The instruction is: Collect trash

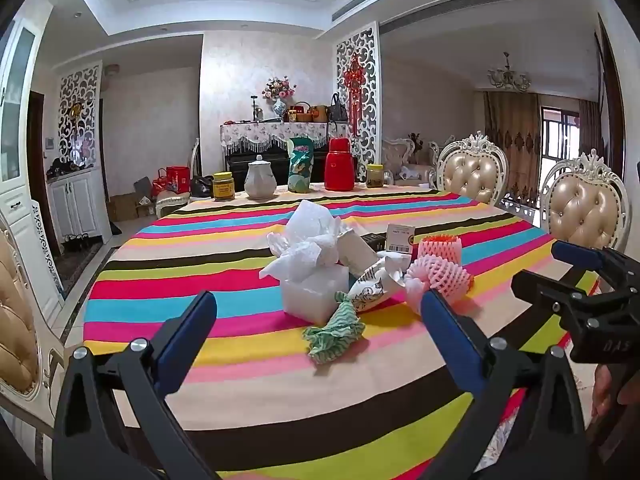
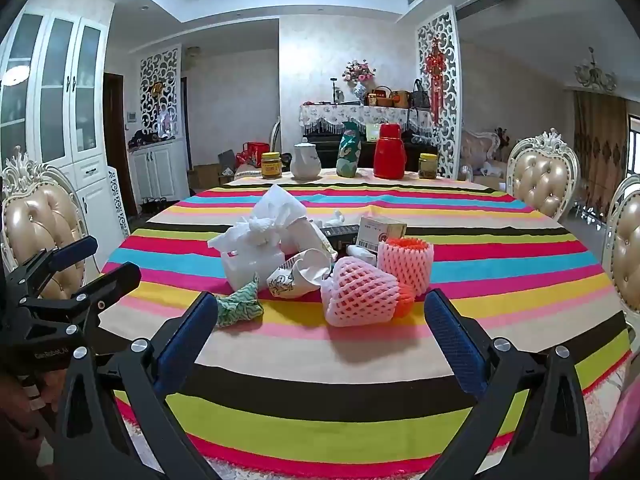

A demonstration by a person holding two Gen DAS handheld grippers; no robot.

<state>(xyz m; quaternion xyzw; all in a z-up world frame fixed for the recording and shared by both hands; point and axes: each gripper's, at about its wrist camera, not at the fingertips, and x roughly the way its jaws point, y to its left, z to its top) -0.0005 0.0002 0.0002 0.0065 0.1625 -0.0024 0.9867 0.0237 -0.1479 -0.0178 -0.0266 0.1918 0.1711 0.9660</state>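
- Grippers first: the left gripper (image 1: 320,312) is wide open and holds nothing; the right gripper (image 2: 320,312) is wide open too, with nothing in it.
- Both hang over the near edge of the striped table (image 2: 360,364), side by side, not touching any trash.
- Trash sits in one heap, straight ahead of both grippers, farther in on the table.
- Nearest to the left gripper is the green paper wad (image 1: 334,330), just past its fingertips and a bit right of the middle. It is long, and it runs from near to far.
- Nearest to the right gripper is the pink foam net (image 2: 362,296), lying on its side right between the fingertips and just beyond them. It looks easiest for the right hand.
- Counting: two pink foam nets, the second one (image 2: 406,262) standing up, farther and to the right.
- One squashed paper cup (image 2: 298,278), lying down, between the green wad and the near net.
- One white plastic bag (image 2: 252,256), bunched up, on the left of the heap.
- One small box (image 2: 380,232) at the far side of the heap.
- Jars, a teapot and a red flask (image 2: 389,152) stand at the far edge, well apart from the heap. They do not look like trash.
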